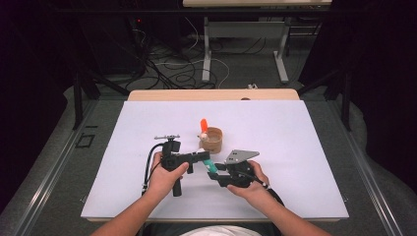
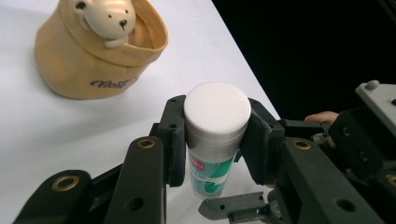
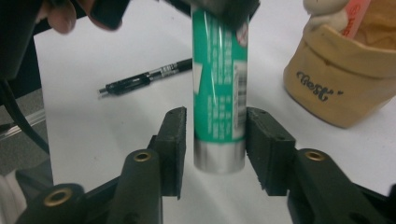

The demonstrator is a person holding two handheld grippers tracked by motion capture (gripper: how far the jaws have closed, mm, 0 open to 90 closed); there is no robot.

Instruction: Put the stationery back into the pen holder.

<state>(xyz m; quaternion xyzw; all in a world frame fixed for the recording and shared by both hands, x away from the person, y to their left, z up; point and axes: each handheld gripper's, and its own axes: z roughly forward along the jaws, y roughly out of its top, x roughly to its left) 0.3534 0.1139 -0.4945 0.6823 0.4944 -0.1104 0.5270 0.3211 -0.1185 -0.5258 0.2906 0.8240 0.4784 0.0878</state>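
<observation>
I hold a green tube [image 3: 219, 84] upright above the white table [image 1: 295, 147], between my hands. My left gripper [image 2: 215, 140] clamps its white cap end, steadying it, while my right gripper [image 3: 214, 147] straddles the lower end, jaws slightly apart. A tan bear-faced cup [image 2: 98, 51] waits just beyond, likely its destination.

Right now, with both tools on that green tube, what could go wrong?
1. The left tool grips only the white cap of the green tube. If the cap loosens, the tube could drop onto the white table.
2. The right tool sits around the tube's silver end with small gaps at its pads, so it may not catch the tube.
3. The tan bear holder stands close by; a swing of the tube might tip it.
</observation>
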